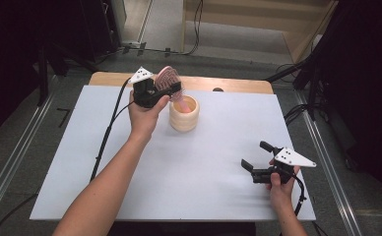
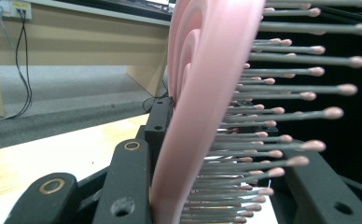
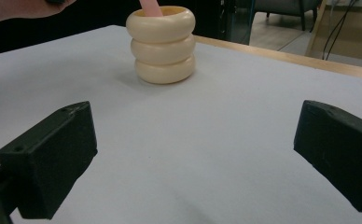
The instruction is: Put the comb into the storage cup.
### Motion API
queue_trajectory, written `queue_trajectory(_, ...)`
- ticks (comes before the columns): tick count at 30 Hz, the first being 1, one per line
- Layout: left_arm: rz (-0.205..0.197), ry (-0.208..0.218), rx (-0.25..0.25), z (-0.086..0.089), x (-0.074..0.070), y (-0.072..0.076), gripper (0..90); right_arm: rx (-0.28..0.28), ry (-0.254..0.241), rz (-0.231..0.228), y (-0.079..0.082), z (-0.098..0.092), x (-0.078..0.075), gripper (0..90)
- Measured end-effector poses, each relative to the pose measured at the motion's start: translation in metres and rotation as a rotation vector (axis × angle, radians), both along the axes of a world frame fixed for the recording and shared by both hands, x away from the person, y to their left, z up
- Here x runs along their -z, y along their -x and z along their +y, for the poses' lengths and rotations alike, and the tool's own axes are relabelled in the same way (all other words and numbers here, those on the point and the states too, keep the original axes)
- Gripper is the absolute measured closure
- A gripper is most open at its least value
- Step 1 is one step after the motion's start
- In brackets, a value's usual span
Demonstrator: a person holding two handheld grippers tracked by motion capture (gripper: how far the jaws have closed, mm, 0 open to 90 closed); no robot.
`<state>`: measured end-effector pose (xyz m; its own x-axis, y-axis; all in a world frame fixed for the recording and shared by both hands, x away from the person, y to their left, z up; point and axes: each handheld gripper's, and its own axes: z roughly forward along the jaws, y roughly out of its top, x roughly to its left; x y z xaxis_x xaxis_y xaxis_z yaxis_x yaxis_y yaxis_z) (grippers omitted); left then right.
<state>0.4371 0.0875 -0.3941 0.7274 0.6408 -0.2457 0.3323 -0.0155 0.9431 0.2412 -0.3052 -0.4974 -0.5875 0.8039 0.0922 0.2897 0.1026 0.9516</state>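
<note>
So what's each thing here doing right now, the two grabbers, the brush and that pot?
Left gripper: fingers shut on the brush head.
Pink hairbrush: held upright, handle down inside the pot.
Cream ringed pot: standing upright on the white table.
Right gripper: fingers open, holding nothing, low above the table.

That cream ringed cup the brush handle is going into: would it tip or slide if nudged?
The cup looks squat, with a base about as broad as its rim, so probably steady. Its smooth sides might slide on the white table. The hairbrush leaning inside, held by the left tongs, could lever it over.
</note>
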Motion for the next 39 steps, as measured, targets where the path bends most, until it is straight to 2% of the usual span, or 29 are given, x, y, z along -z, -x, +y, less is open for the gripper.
queue_trajectory(18,0.036,-0.011,0.004,-0.004,0.016,-0.005,62.5,0.003,0.000,0.003,0.000,0.000,0.001,0.0)
queue_trajectory(39,0.085,0.012,0.014,-0.009,0.032,-0.010,62.5,0.004,0.005,-0.002,-0.001,0.000,0.001,0.0)
